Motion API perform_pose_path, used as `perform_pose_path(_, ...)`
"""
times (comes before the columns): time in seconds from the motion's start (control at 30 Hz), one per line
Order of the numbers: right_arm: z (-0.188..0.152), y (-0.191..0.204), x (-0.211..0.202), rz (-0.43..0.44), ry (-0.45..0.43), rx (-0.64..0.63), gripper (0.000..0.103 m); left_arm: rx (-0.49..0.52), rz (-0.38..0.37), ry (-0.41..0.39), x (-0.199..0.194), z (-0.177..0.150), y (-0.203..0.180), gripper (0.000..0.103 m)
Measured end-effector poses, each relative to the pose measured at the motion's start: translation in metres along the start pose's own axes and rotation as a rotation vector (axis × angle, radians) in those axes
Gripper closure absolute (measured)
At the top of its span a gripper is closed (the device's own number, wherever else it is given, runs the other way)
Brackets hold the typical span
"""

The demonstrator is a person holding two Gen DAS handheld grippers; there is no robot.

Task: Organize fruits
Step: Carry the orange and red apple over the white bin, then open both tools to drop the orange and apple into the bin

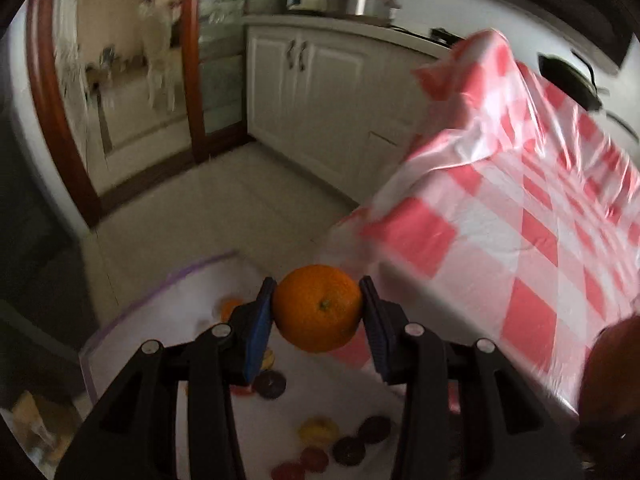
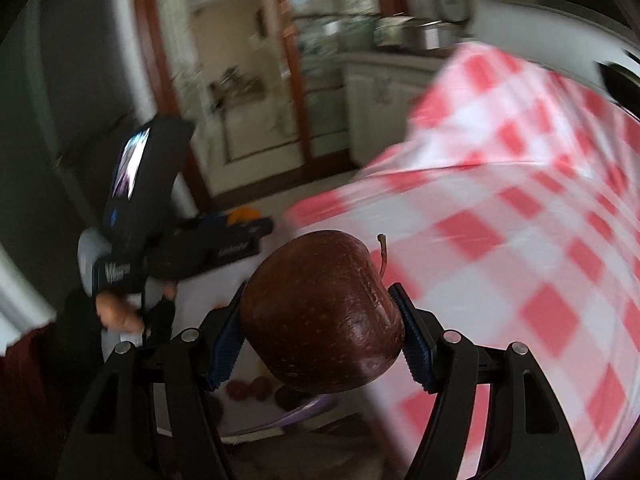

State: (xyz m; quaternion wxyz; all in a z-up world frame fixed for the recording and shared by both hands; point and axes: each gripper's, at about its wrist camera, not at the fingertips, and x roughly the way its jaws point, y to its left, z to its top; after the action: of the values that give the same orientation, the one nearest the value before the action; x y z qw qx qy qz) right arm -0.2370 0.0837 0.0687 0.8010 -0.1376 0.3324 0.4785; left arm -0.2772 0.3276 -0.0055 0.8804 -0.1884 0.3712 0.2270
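Note:
My left gripper (image 1: 318,312) is shut on an orange (image 1: 318,307) and holds it in the air above a white sheet (image 1: 188,300) on the floor. Several small fruits lie on that sheet: dark plums (image 1: 349,449), a yellow fruit (image 1: 319,431) and red ones (image 1: 314,459). My right gripper (image 2: 320,316) is shut on a dark red apple (image 2: 322,314), held beside the checked table. The left gripper with its orange (image 2: 242,214) also shows in the right wrist view (image 2: 224,236), and the apple shows at the left wrist view's right edge (image 1: 612,376).
A table with a red-and-white checked plastic cloth (image 1: 520,208) stands at the right. White kitchen cabinets (image 1: 320,92) with pots (image 1: 356,2) on top stand behind. A wooden-framed glass door (image 1: 192,80) is at the back left. The tiled floor (image 1: 224,208) lies between.

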Motion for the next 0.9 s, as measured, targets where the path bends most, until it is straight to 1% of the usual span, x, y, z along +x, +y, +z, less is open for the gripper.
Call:
perform_pose_path(0.07,-0.003,0.023,0.012,0.043,0.030,-0.060,0.036,-0.030,-0.006,0.010,-0.003,-0.004,0.017,0.060)
perform_pose_path(0.17,-0.007,0.052,0.029,0.100,0.072,-0.131,0.036,-0.038,0.056,-0.004,-0.004,-0.012,0.040,0.060)
perform_pose_path(0.27,-0.014,0.077,0.050,0.126,0.132,-0.201,0.036,-0.054,0.103,0.037,0.007,-0.025,0.064,0.060)
perform_pose_path(0.33,-0.020,0.088,0.072,0.130,0.188,-0.234,0.036,-0.051,0.141,0.070,0.015,-0.033,0.074,0.060)
perform_pose_path(0.4,-0.024,0.095,0.091,0.128,0.235,-0.253,0.036,-0.045,0.180,0.110,0.027,-0.042,0.084,0.060)
perform_pose_path(0.53,-0.034,0.101,0.133,0.098,0.327,-0.273,0.036,-0.068,0.203,0.187,0.047,-0.056,0.100,0.060)
perform_pose_path(0.63,-0.038,0.098,0.154,0.082,0.373,-0.245,0.036,-0.079,0.209,0.208,0.054,-0.062,0.105,0.060)
perform_pose_path(0.73,-0.036,0.090,0.170,0.059,0.402,-0.227,0.036,-0.063,0.238,0.238,0.062,-0.072,0.107,0.060)
perform_pose_path(0.83,-0.039,0.089,0.187,0.033,0.439,-0.222,0.036,-0.080,0.227,0.296,0.077,-0.080,0.107,0.060)
perform_pose_path(0.87,-0.039,0.089,0.194,0.024,0.453,-0.223,0.036,-0.087,0.214,0.335,0.083,-0.085,0.107,0.060)
perform_pose_path(0.9,-0.041,0.090,0.201,0.009,0.471,-0.223,0.036,-0.106,0.195,0.358,0.088,-0.088,0.108,0.060)
